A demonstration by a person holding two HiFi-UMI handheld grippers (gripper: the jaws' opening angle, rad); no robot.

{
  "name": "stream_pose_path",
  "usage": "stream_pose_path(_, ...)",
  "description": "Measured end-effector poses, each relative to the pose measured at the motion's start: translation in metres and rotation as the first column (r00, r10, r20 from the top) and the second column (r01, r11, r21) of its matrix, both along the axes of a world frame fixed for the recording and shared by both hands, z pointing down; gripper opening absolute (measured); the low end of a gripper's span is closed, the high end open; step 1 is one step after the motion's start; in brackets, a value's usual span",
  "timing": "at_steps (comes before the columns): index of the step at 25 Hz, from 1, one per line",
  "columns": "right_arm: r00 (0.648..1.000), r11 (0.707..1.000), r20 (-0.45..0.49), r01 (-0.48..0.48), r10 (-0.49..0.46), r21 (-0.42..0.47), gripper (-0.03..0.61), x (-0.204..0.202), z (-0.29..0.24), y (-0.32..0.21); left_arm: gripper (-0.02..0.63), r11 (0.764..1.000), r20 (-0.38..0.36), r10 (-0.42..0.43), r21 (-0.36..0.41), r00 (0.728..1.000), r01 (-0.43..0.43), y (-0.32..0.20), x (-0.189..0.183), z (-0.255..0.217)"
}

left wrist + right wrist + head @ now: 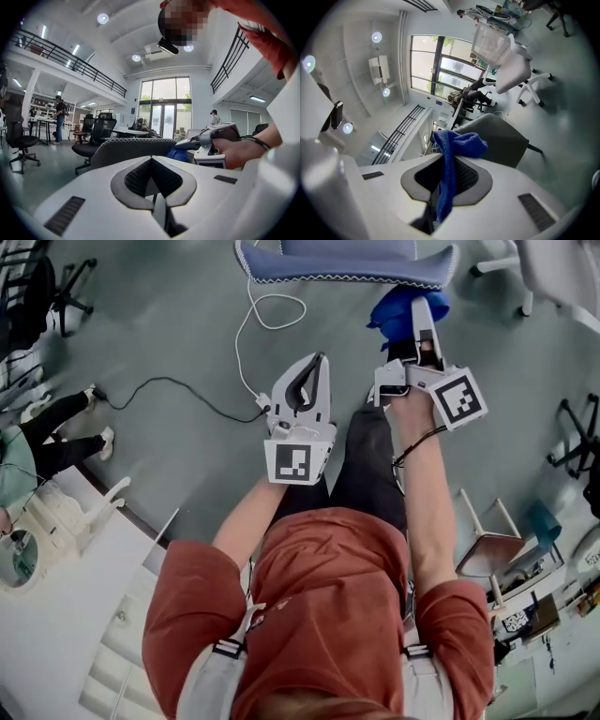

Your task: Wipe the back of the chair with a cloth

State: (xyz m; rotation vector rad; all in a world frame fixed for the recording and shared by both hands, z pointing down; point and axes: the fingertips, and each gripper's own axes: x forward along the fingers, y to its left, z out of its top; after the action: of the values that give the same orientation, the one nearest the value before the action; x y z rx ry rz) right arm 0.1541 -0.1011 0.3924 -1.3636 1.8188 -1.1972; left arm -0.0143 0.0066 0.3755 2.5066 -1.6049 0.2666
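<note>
The chair's back (347,266), blue-grey with white stitching along its edge, lies at the top of the head view. My right gripper (420,315) is shut on a blue cloth (398,313), just short of that edge. In the right gripper view the cloth (452,159) hangs out of the right gripper (445,159), with the grey chair back (501,136) beyond. My left gripper (312,369) is shut and holds nothing, lower and to the left of the right one. The left gripper view looks past the left gripper (151,158) to the chair back (131,149) and the cloth (179,153).
A white cable (246,334) and a black cable (159,385) run across the floor left of the chair. A white office chair (553,273) stands at the top right, a black chair base (581,437) at the right. A person (47,442) stands at the left by a white desk (56,615).
</note>
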Motion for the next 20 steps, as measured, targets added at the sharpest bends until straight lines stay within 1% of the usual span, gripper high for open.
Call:
stream_pose_path(3,1.0,1.0,-0.015,0.008,-0.009,-0.025,0.057,0.002,0.023,0.005,0.014,1.0,-0.009,-0.011,-0.006,1.0,0.011,-0.002,0.0,0.009)
stream_pose_path(7,0.999,0.998,-0.028,0.04,-0.042,-0.045,0.057,-0.005,0.071,0.007,0.014,1.0,-0.007,-0.007,0.007,1.0,0.007,-0.005,0.001,0.03)
stream_pose_path(8,0.999,0.996,-0.028,0.042,-0.045,-0.08,0.057,-0.009,0.087,0.01,0.014,1.0,-0.013,-0.012,0.004,1.0,0.012,-0.005,-0.001,0.037)
stream_pose_path(9,0.999,0.988,-0.021,0.026,-0.029,-0.15,0.057,-0.012,0.109,0.016,0.014,1.0,-0.015,-0.014,0.002,1.0,0.014,-0.004,-0.003,0.044)
stream_pose_path(10,1.0,0.974,-0.004,0.001,-0.002,-0.228,0.057,-0.013,0.132,0.023,0.014,1.0,-0.014,-0.014,0.002,1.0,0.014,-0.004,-0.005,0.052)
stream_pose_path(11,1.0,0.962,0.014,-0.013,0.018,-0.274,0.057,-0.015,0.151,0.025,0.014,1.0,-0.012,-0.015,0.004,1.0,0.015,-0.004,-0.007,0.061)
stream_pose_path(13,0.999,0.947,0.019,-0.018,0.026,-0.322,0.057,-0.021,0.183,0.025,0.014,1.0,-0.012,-0.019,0.008,1.0,0.019,-0.006,-0.01,0.077)
stream_pose_path(14,1.0,0.941,0.012,-0.015,0.02,-0.339,0.057,-0.025,0.198,0.024,0.014,1.0,-0.012,-0.021,0.011,1.0,0.022,-0.008,-0.012,0.085)
stream_pose_path(16,1.0,0.947,0.017,0.021,-0.017,-0.32,0.057,-0.037,0.222,0.014,0.014,1.0,-0.006,-0.026,0.012,1.0,0.026,-0.009,-0.016,0.101)
stream_pose_path(18,0.999,0.944,0.019,0.046,-0.042,-0.326,0.057,-0.046,0.247,0.008,0.014,1.0,0.004,-0.03,-0.005,1.0,0.03,-0.009,-0.02,0.118)
stream_pose_path(20,0.999,0.937,0.02,0.053,-0.049,-0.345,0.057,-0.051,0.27,0.001,0.014,0.999,0.006,-0.041,-0.022,0.999,0.041,-0.009,-0.024,0.131)
